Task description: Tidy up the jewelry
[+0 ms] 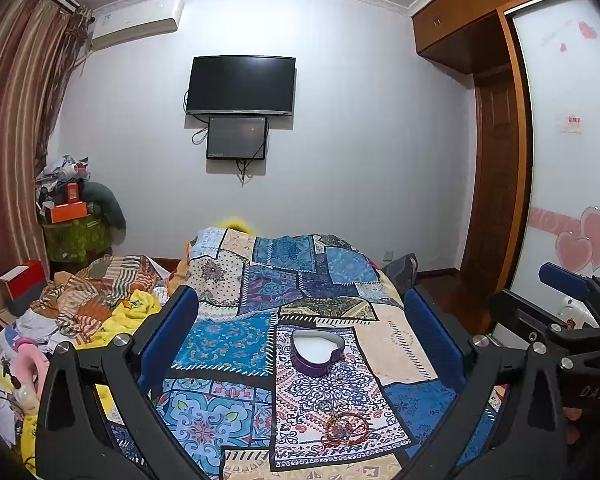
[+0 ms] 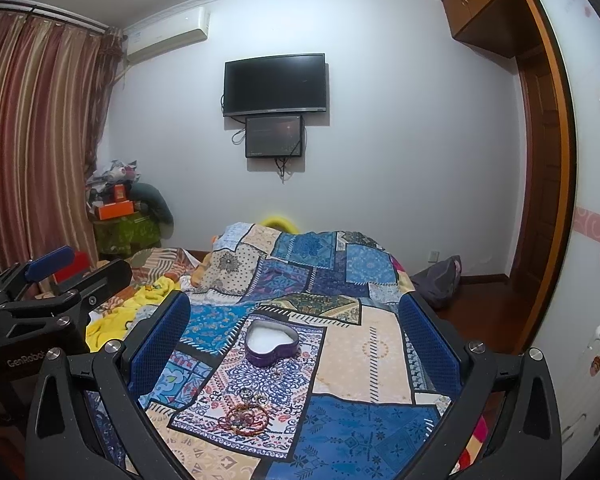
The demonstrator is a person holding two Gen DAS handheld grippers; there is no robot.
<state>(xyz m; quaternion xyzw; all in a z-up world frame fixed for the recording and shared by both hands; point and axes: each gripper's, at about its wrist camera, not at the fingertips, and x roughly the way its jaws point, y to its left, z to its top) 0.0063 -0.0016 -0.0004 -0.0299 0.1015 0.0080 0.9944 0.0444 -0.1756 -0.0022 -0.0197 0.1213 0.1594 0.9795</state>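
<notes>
Nothing collected yet. Both tongs, left gripper [image 1: 300, 340] and right gripper [image 2: 294, 344], gape wide, empty. Red beaded bracelets [image 2: 244, 420] lie just before the purple heart-shaped tin [image 2: 272, 342]; next: descend, pinch bracelets.

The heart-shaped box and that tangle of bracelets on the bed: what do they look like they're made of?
Heart-shaped box: probably painted tin, judging by its thin, glossy purple wall; the inside looks plain white. Bracelets: seemingly red and orange cord or thread with small beads, in thin limp loops. Too small to be sure.
</notes>
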